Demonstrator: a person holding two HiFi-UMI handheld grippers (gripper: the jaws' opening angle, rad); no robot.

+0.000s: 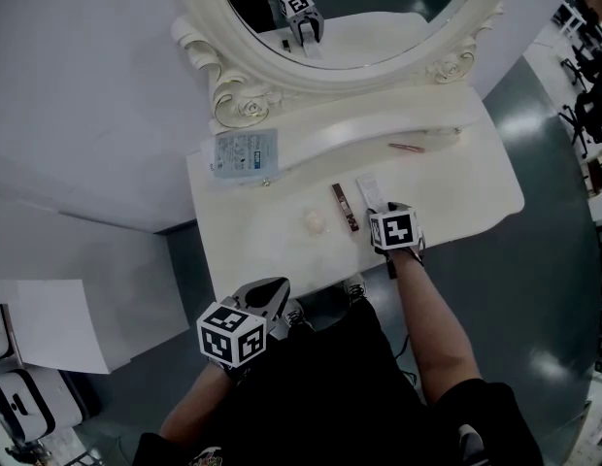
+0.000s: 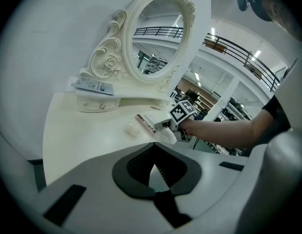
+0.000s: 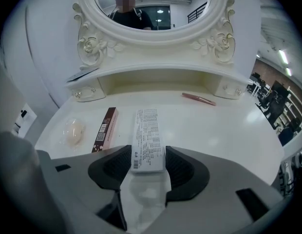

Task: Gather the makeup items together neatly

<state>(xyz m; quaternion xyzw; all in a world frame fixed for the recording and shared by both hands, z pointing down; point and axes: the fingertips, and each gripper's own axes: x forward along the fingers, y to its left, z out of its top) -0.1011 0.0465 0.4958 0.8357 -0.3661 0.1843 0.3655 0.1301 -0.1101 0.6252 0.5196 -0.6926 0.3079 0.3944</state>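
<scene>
A white printed box [image 3: 147, 135] lies flat on the white dressing table [image 1: 476, 192]. Its near end sits between the pads of my right gripper [image 3: 148, 167], which flank it closely with thin gaps; the gripper is open. Left of the box lie a slim brown box [image 3: 105, 128] and a pale sponge in clear wrap [image 3: 74, 130]. A pink pencil [image 3: 198, 99] rests further back on the right. My left gripper [image 1: 277, 287] hovers at the table's near left edge, shut and holding nothing, well away from the items.
An oval mirror in an ornate white frame [image 1: 233, 95] rises at the back. A blue-and-white packet [image 1: 245, 153] lies on the raised shelf at the left. Grey floor surrounds the table, and the person's arms reach in from the front.
</scene>
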